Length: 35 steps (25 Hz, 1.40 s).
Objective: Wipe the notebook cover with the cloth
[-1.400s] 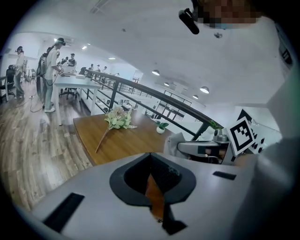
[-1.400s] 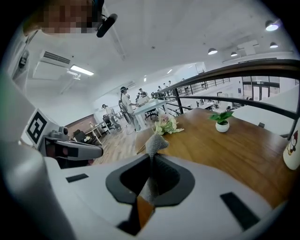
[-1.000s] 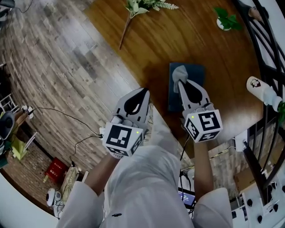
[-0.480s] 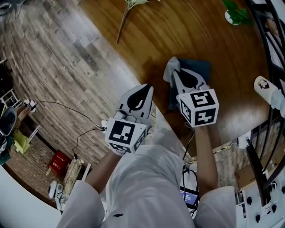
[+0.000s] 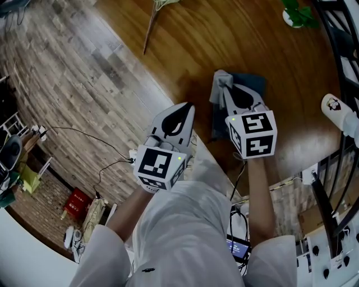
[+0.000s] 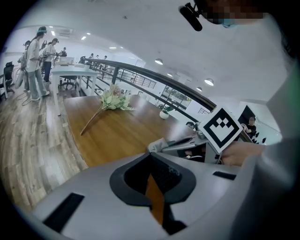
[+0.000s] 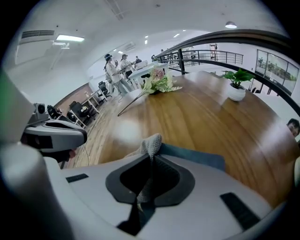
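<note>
A dark blue notebook (image 5: 255,84) lies on the wooden table (image 5: 224,33); in the right gripper view its cover (image 7: 197,158) shows just past the jaws. My right gripper (image 5: 225,85) is shut on a grey cloth (image 5: 219,84), which sits at the notebook's far-left corner. The right gripper view shows the cloth (image 7: 151,143) pinched between the closed jaws of the right gripper (image 7: 151,155). My left gripper (image 5: 186,107) hovers over the table's near edge, left of the notebook, shut and empty. In its own view the left gripper (image 6: 151,155) holds nothing, and the cloth (image 6: 158,145) shows ahead.
A flower sprig (image 5: 152,22) lies at the far side of the table, and a small potted plant (image 5: 297,14) stands far right. A white bottle (image 5: 336,109) stands by the railing (image 5: 336,61) at the right. Cables (image 5: 95,162) and a red box (image 5: 76,204) lie on the floor at the left.
My right gripper has slid the cloth a little farther and leftward, to the notebook's far-left corner. The left gripper has hardly moved.
</note>
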{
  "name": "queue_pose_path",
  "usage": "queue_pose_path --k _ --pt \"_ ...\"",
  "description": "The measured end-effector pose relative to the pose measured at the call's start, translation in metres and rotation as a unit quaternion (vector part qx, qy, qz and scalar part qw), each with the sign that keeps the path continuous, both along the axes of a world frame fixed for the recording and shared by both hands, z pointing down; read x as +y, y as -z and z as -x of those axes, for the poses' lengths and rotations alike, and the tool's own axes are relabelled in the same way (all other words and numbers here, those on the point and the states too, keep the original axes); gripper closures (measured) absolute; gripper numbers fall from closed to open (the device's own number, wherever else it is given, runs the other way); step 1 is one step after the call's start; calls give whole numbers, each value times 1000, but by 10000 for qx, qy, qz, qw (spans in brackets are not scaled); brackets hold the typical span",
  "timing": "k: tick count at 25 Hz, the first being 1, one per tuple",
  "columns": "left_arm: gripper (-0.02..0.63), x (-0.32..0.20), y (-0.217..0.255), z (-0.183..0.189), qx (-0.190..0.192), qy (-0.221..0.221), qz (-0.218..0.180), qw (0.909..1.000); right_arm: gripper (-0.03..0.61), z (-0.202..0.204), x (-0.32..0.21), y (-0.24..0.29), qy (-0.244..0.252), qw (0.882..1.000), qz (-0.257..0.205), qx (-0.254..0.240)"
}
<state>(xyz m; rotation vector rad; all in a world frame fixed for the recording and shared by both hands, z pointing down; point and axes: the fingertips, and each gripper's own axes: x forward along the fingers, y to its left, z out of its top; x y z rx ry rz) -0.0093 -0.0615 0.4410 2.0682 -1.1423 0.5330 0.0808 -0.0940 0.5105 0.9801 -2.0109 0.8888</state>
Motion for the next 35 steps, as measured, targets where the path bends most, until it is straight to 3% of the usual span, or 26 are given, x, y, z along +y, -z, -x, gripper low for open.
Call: queue_pose_path --k 16,30,35 --pt "594 6 -2 -20 -29 -225 32 9997 549 -85 -3 1 -471 9975 -138 503" --pt "594 20 -5 -18 -89 -347 182 9992 551 -119 -4 11 -516 9901 -458 1220" --pt "594 22 2 -14 -89 -307 -56 9995 551 -132 6 29 -666 9872 -581 1325"
